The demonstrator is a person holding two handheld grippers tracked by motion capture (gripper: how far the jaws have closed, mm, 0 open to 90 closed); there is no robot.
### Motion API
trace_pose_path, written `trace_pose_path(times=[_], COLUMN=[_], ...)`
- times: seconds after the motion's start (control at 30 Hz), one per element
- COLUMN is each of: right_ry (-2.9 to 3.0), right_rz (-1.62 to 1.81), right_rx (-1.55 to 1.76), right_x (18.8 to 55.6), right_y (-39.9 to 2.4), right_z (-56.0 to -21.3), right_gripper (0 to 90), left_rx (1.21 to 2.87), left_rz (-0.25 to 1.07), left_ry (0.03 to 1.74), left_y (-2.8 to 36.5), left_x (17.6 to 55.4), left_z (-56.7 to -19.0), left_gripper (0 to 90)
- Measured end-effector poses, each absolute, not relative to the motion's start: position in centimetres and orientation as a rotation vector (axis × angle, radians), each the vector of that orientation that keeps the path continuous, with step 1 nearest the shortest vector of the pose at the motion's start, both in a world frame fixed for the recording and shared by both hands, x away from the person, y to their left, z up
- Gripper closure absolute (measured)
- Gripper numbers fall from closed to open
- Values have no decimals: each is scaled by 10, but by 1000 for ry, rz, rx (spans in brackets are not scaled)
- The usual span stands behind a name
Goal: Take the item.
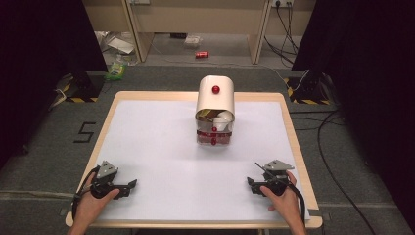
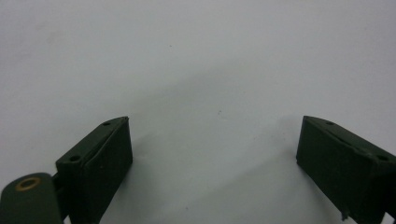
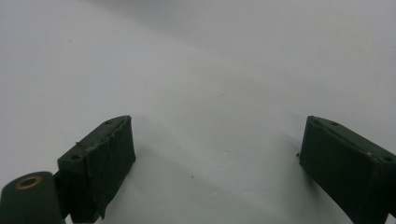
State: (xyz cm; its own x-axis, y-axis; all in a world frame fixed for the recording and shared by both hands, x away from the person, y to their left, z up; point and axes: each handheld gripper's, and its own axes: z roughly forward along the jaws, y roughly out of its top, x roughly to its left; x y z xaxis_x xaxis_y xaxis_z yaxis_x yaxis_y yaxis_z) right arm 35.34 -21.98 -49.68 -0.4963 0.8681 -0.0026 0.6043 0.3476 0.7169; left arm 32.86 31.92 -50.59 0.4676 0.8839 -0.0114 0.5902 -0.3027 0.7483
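A: How far along are we?

B: Nothing is started, I'd judge. The left gripper (image 1: 131, 185) and right gripper (image 1: 250, 183) rest on the white table (image 1: 156, 147), jaws wide apart, holding nothing.

A: And the bread bin (image 1: 216, 98)?

B: Well beyond both sets of fingertips, roughly midway between the 2, untouched, its lid partly raised over cups.

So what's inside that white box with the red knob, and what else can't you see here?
- Contents of the white box: high view, its curved lid covers most of them and the rest is too small to name.
- Small red can on the floor: high view, too small to read.
- Left gripper and right gripper bodies: gripper views, cut off by the bottom edge.
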Motion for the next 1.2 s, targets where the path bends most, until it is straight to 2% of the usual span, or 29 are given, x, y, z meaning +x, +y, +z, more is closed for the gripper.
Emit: trace_pose_path(times=[0.3,0.4,0.63,1.2], right_ry=[2235,2229,2194,2193], right_rz=[946,960,1021,1093], right_rx=[1293,1276,1201,1059], right_x=[354,355,355,361], right_y=[-220,-219,-211,-180], right_z=[-496,-495,-483,-453], right_gripper=[103,181,155,160], left_rx=[2012,2012,2012,2017], left_rz=[534,534,534,535], left_ry=[1223,1224,1223,1222], left_y=[319,319,319,319], left_x=[329,329,329,329], left_z=[-506,-506,-506,-506], left_gripper=[100,100,100,100])
